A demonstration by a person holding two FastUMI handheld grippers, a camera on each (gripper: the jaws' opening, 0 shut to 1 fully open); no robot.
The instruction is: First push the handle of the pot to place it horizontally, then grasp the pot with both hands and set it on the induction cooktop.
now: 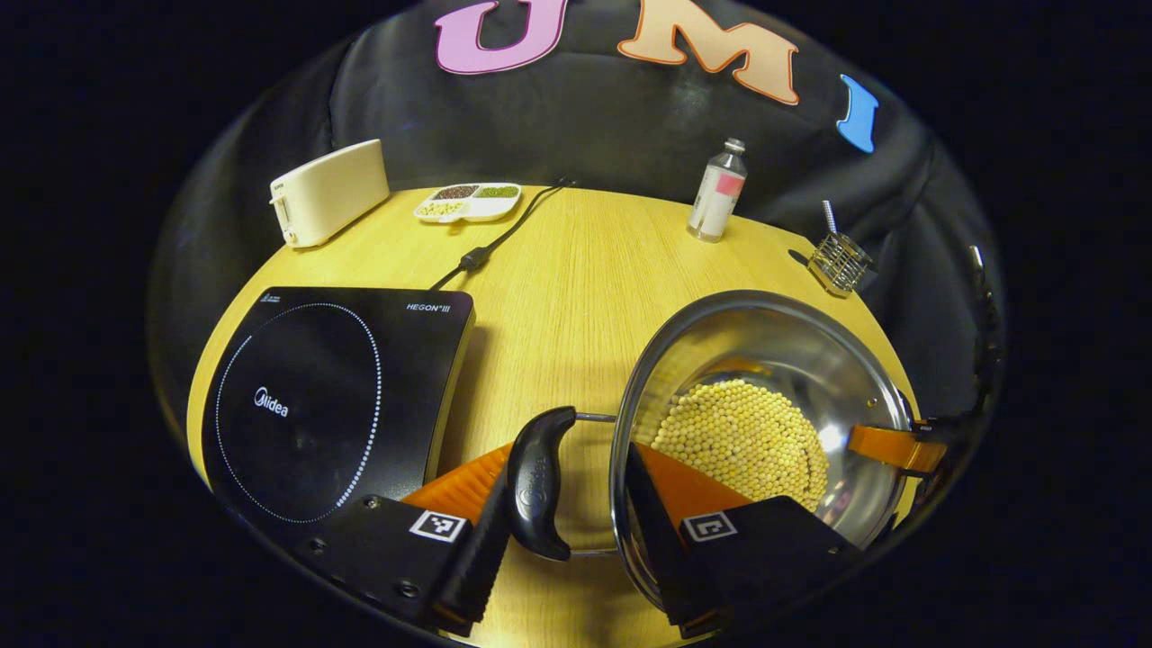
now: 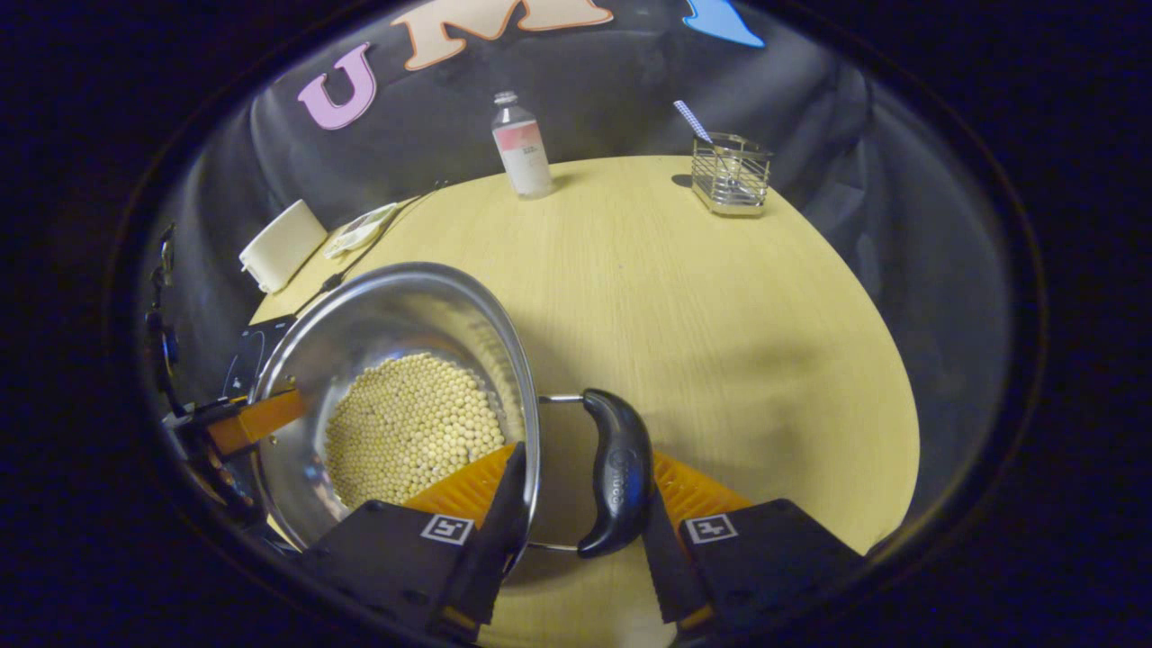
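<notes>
While the induction cooktop (image 1: 333, 405) sits at the tabletop's (image 1: 576, 270) left edge | pot (image 1: 765, 360) of beans just beside it, mid-front | left gripper (image 1: 576, 504) fingers straddle one black handle (image 1: 537, 486) and rim, part-open | right gripper (image 2: 576, 504) likewise straddles the opposite handle (image 2: 616, 472)

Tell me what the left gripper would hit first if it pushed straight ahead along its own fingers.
Nothing new, probably: the left gripper already straddles the pot's rim and handle, so pushing on would drive that wall deeper between its fingers. Beyond it lies bare table; depth is unclear.
</notes>
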